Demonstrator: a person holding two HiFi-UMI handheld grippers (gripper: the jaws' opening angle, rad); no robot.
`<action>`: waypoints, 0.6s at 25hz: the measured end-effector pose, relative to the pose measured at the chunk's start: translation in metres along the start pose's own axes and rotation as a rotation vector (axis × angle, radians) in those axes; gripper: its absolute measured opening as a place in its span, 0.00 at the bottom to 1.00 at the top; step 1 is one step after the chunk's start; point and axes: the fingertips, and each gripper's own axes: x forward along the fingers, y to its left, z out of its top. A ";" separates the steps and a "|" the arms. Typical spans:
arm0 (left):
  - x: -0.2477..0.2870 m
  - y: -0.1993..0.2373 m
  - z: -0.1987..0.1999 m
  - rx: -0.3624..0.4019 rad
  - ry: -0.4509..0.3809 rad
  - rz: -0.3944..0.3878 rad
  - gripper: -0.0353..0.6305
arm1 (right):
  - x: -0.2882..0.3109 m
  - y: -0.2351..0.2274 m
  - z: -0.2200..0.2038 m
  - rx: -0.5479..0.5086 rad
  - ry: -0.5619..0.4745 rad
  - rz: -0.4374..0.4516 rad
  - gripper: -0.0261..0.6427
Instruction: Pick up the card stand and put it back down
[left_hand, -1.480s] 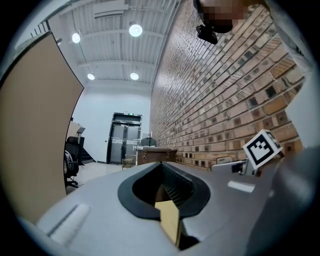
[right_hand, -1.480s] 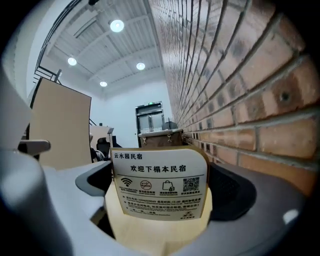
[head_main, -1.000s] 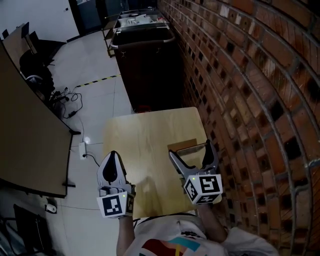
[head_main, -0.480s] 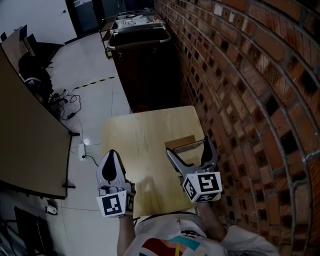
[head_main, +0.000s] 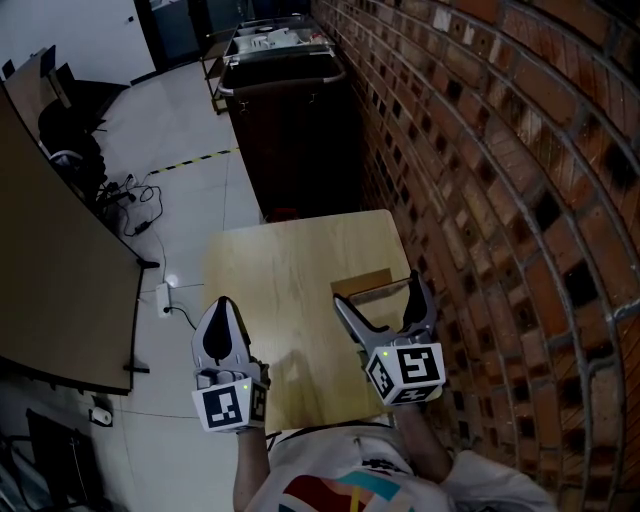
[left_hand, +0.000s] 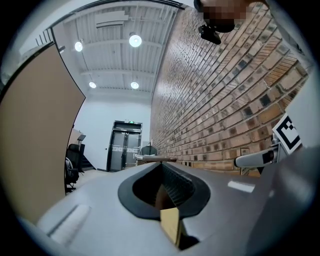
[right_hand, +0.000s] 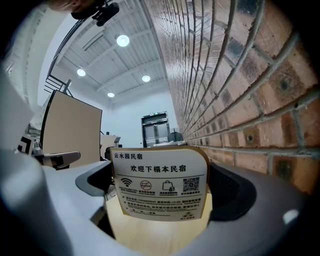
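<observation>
The card stand (head_main: 363, 284) is a small wooden-based sign standing upright on the right side of the light wooden table (head_main: 285, 260), close to the brick wall. My right gripper (head_main: 383, 302) is open, one jaw on each side of the stand and not pressing it. In the right gripper view the printed card (right_hand: 159, 185) fills the gap of the right gripper (right_hand: 162, 196), face toward the camera. My left gripper (head_main: 222, 314) is shut and holds nothing, at the table's front left edge. The left gripper (left_hand: 167, 197) points along the wall in its own view.
A brick wall (head_main: 480, 150) runs right beside the table. A dark cart (head_main: 290, 130) stands just beyond the table's far edge. On the left are a brown partition panel (head_main: 50, 270), floor cables (head_main: 140, 200) and a power strip (head_main: 165, 297).
</observation>
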 end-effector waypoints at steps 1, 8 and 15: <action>0.000 0.000 0.000 -0.001 0.001 -0.001 0.05 | 0.000 0.000 0.000 -0.001 0.001 -0.001 0.90; -0.001 0.001 -0.002 -0.003 0.003 -0.004 0.04 | 0.001 -0.001 -0.004 -0.001 0.011 -0.009 0.90; -0.001 0.005 -0.006 -0.005 0.019 -0.002 0.04 | 0.020 -0.005 -0.013 -0.002 0.036 -0.007 0.90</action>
